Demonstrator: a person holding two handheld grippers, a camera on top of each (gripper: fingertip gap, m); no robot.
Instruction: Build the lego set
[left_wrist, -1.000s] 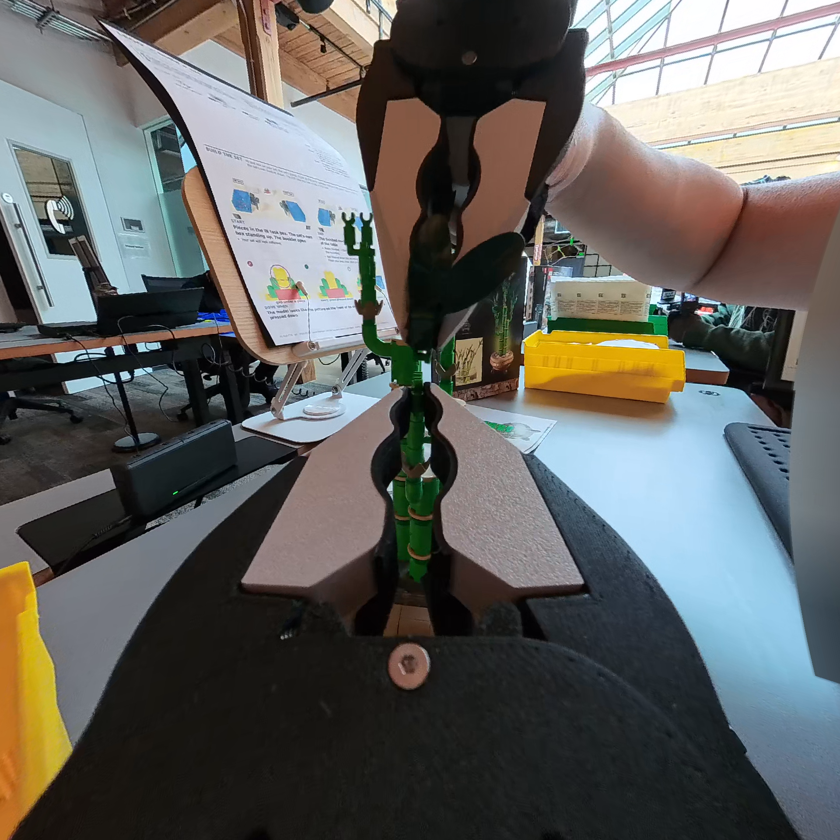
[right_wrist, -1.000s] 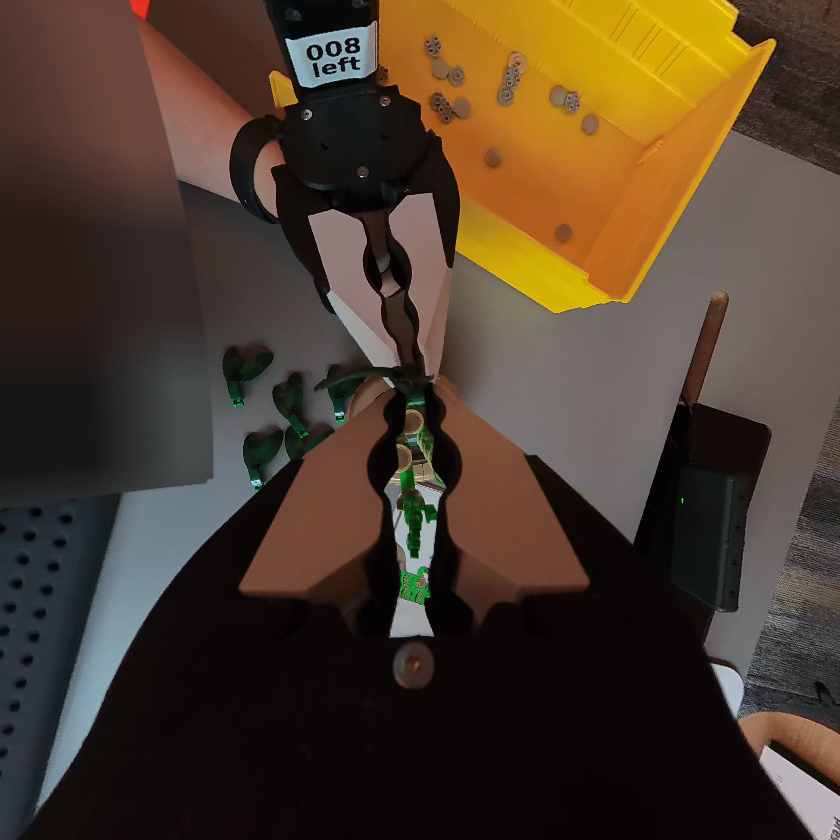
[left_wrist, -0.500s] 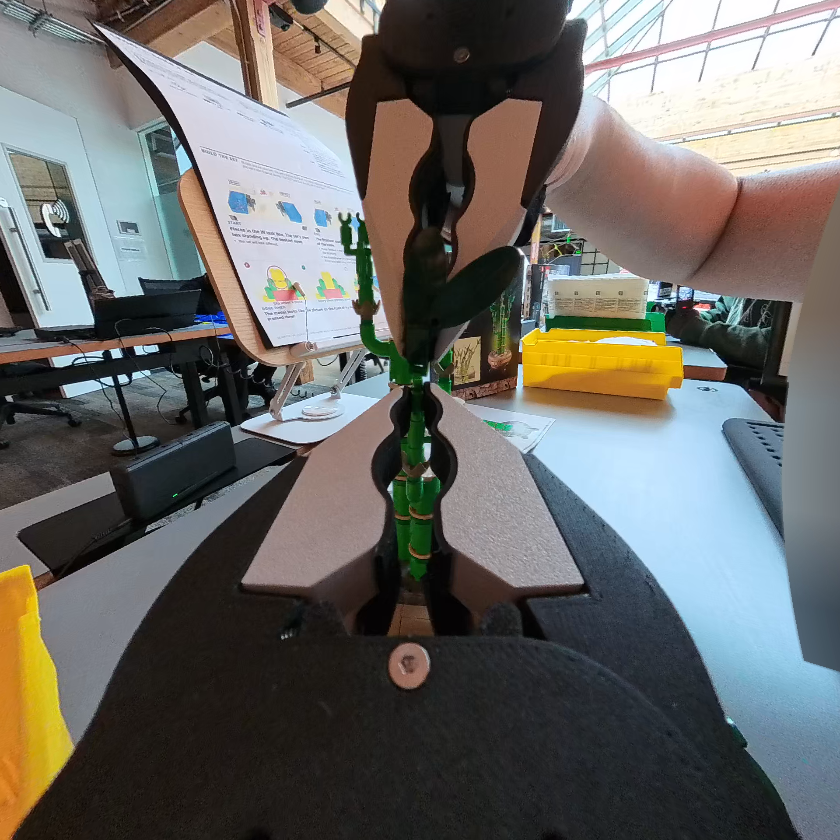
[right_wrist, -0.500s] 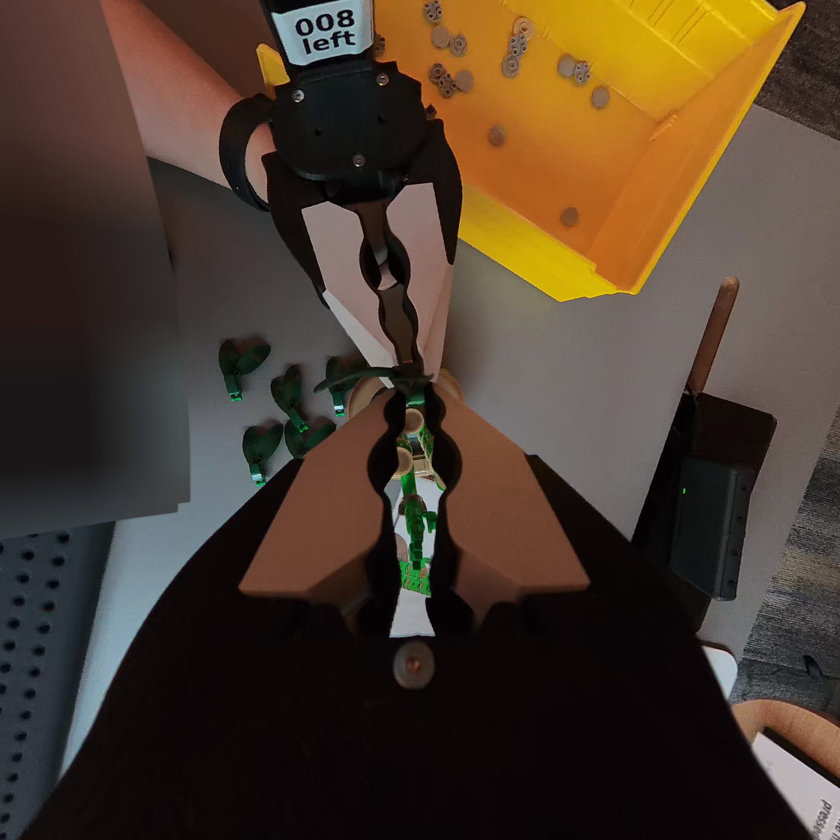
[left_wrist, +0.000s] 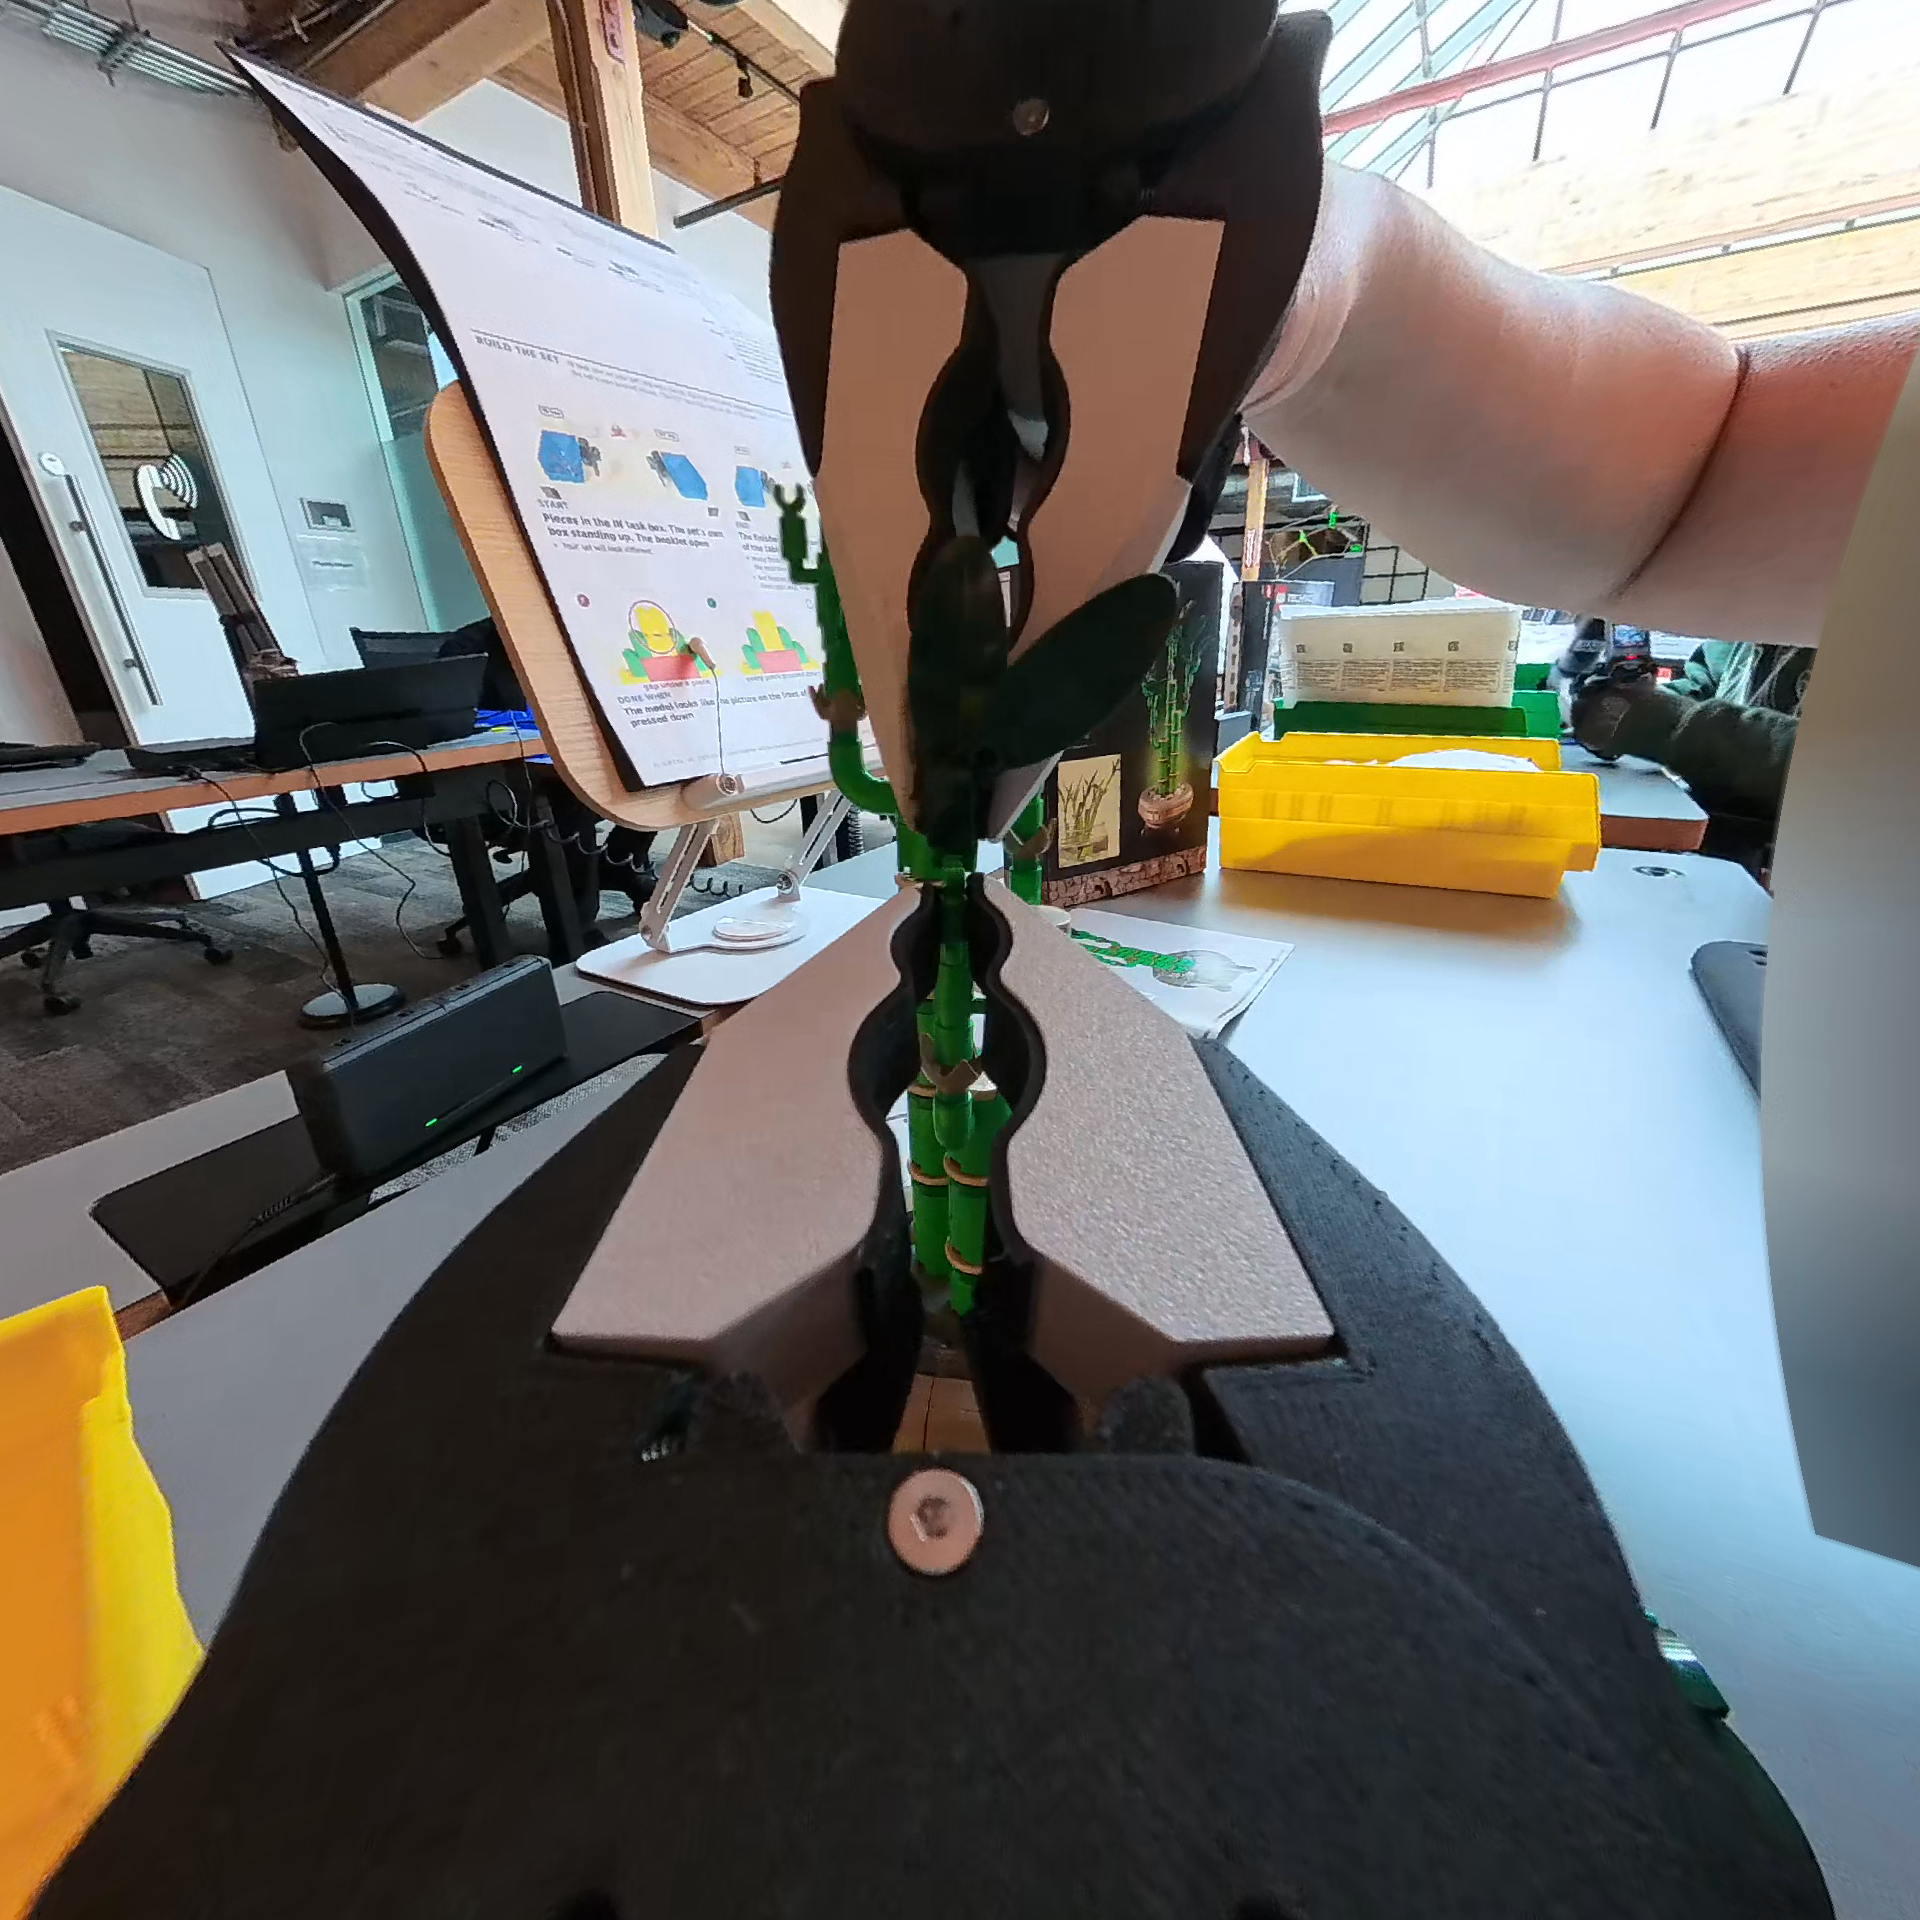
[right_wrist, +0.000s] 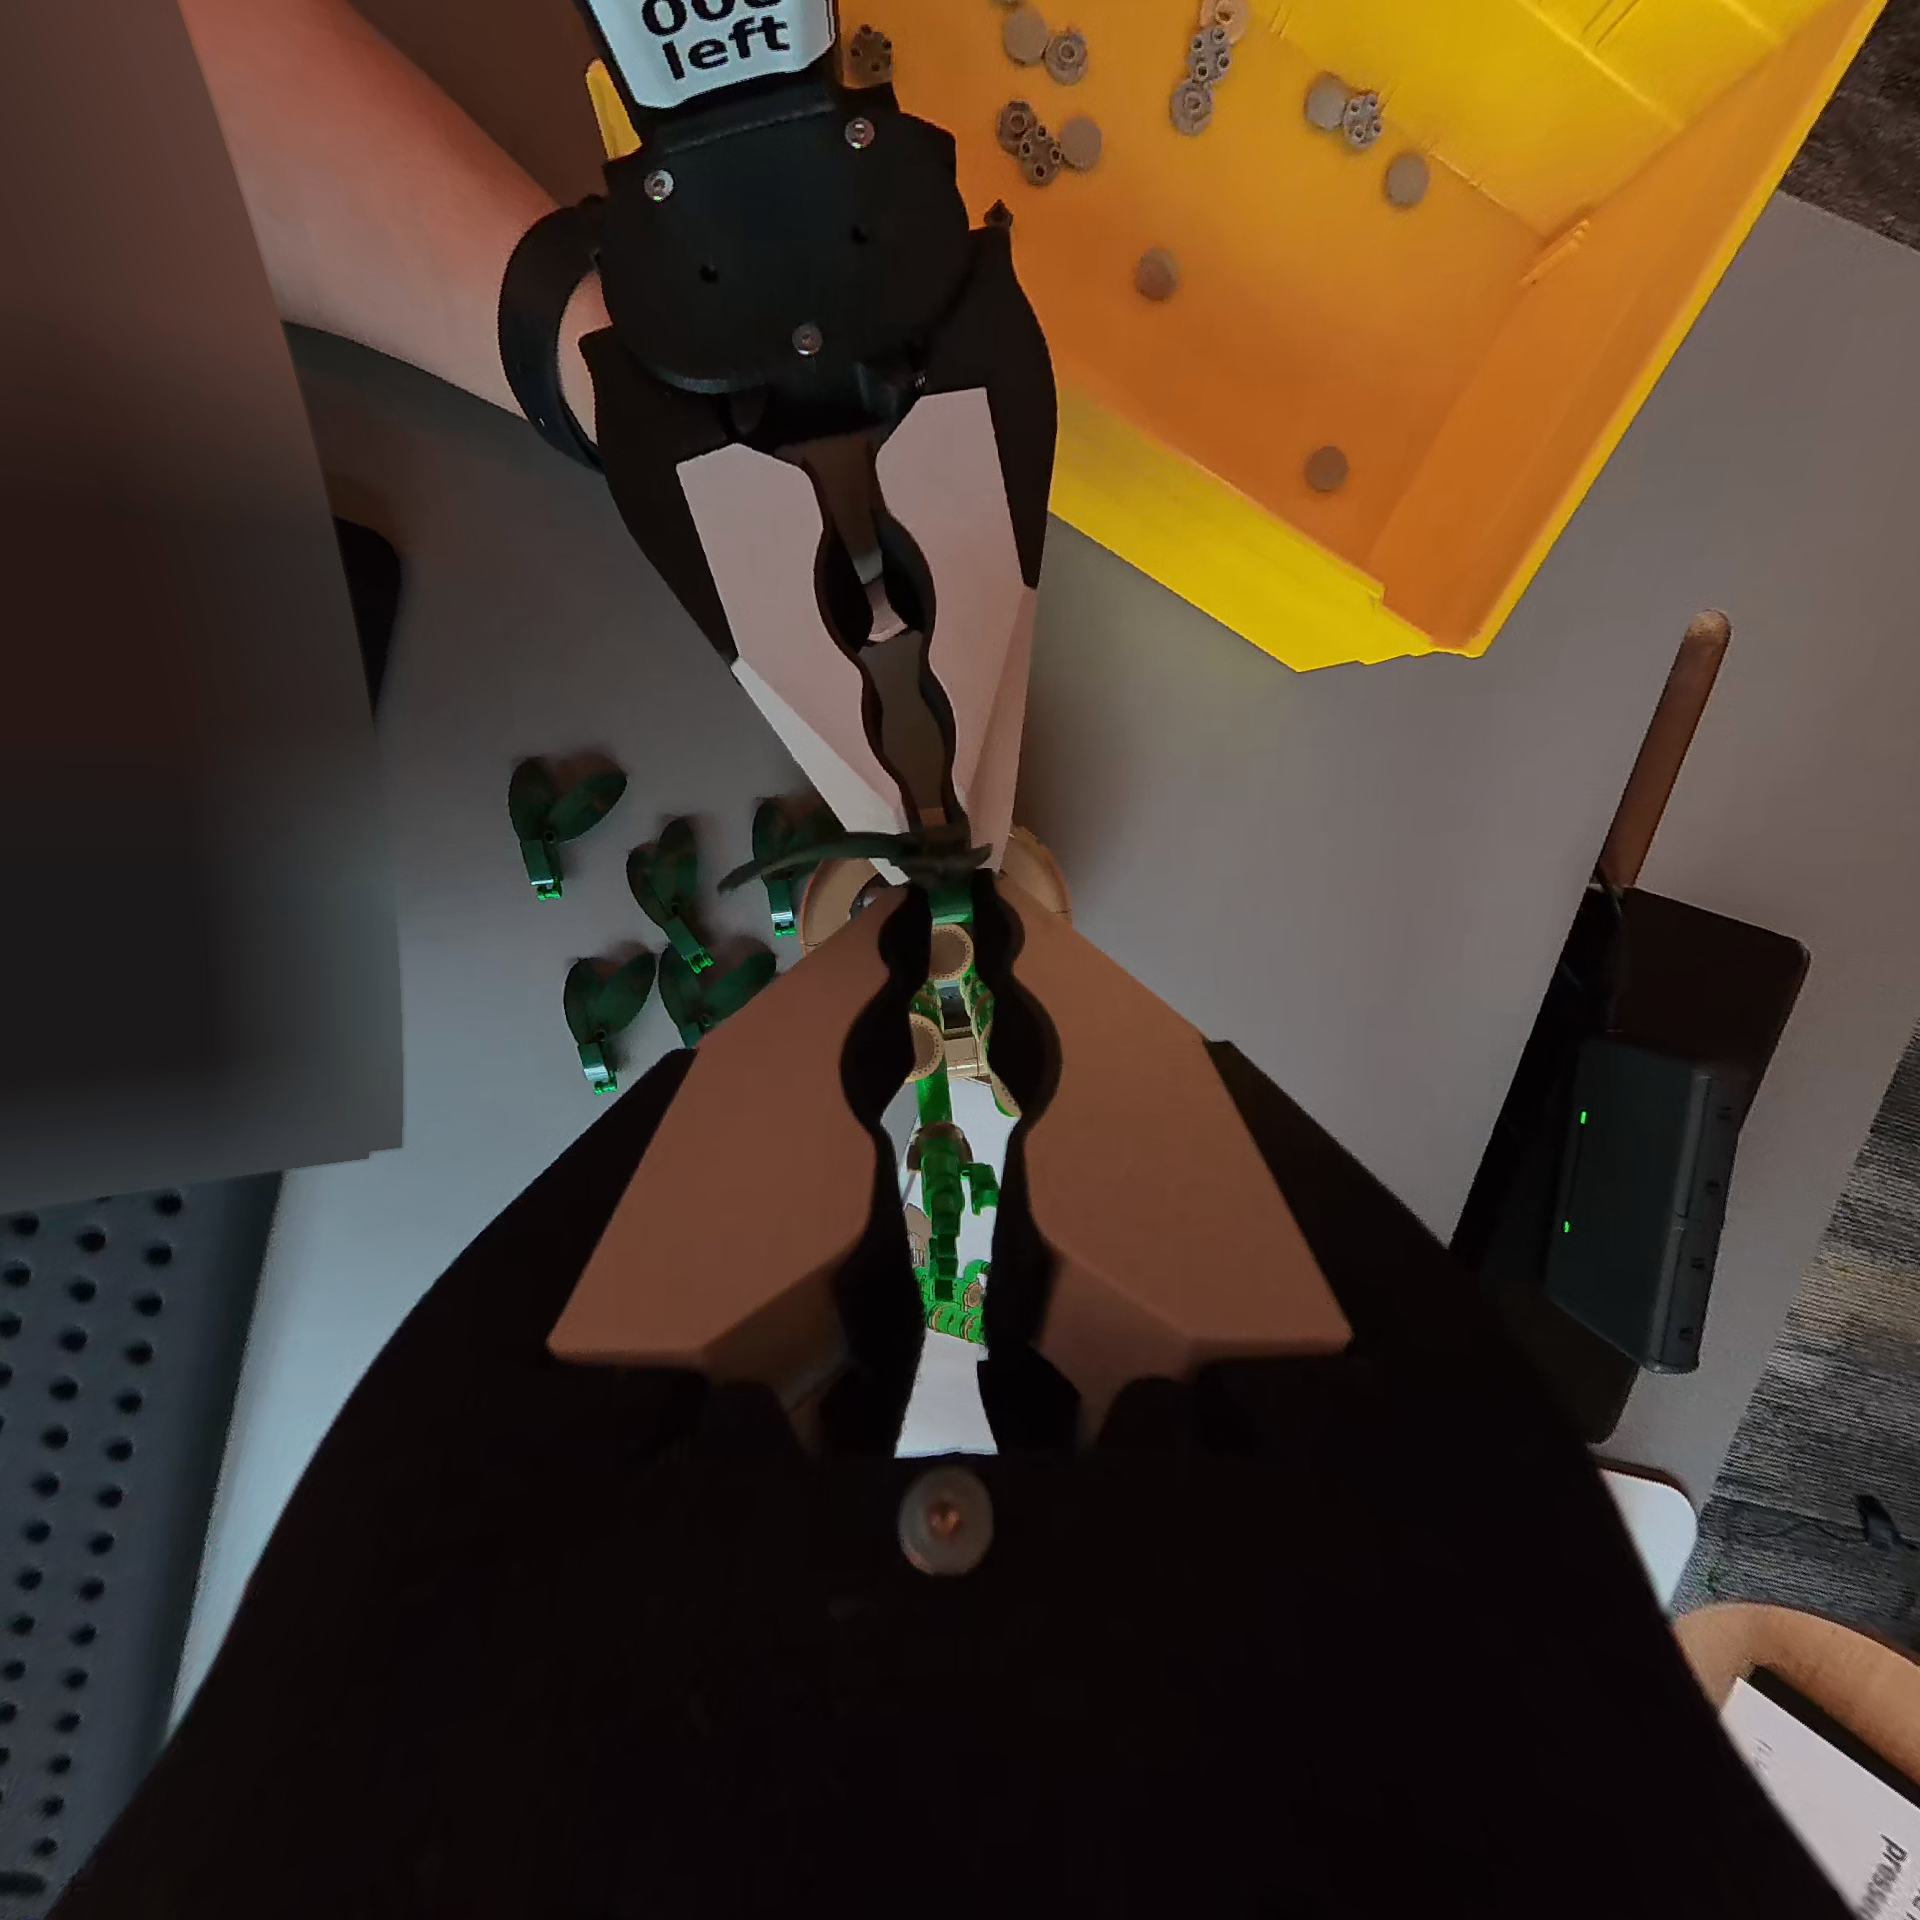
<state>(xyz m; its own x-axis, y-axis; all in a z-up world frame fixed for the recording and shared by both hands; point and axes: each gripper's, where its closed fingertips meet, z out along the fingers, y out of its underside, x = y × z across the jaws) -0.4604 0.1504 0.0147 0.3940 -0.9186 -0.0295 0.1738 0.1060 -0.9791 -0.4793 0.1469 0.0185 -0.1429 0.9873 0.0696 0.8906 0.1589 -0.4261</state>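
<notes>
A green bamboo Lego model (left_wrist: 948, 1039) stands upright on the grey table, with a thin side branch (left_wrist: 831, 634) rising on its left. My left gripper (left_wrist: 940, 896) is shut on the model's middle stalk. My right gripper (left_wrist: 954, 821) comes down from above, shut on a dark green leaf piece (left_wrist: 1081, 665), and holds it at the top of that stalk. In the right wrist view I look down on the model (right_wrist: 940, 1174), with my right gripper (right_wrist: 940, 896) at the leaf piece (right_wrist: 821, 860) and the left gripper (right_wrist: 935, 821) opposite it. The model's base is hidden.
Several loose leaf pieces (right_wrist: 603, 1008) lie on the table to the left. A yellow bin (right_wrist: 1455, 436) with tan round pieces stands close by. An instruction sheet on a stand (left_wrist: 623, 468), the set's box (left_wrist: 1132, 748), another yellow bin (left_wrist: 1392, 810) and a booklet (left_wrist: 1174, 966) are behind. Left and right tips are no more than a few centimetres apart.
My right gripper has come slightly lower with the leaf piece, closer onto the stalk top. The left gripper has kept its hold and its place.
</notes>
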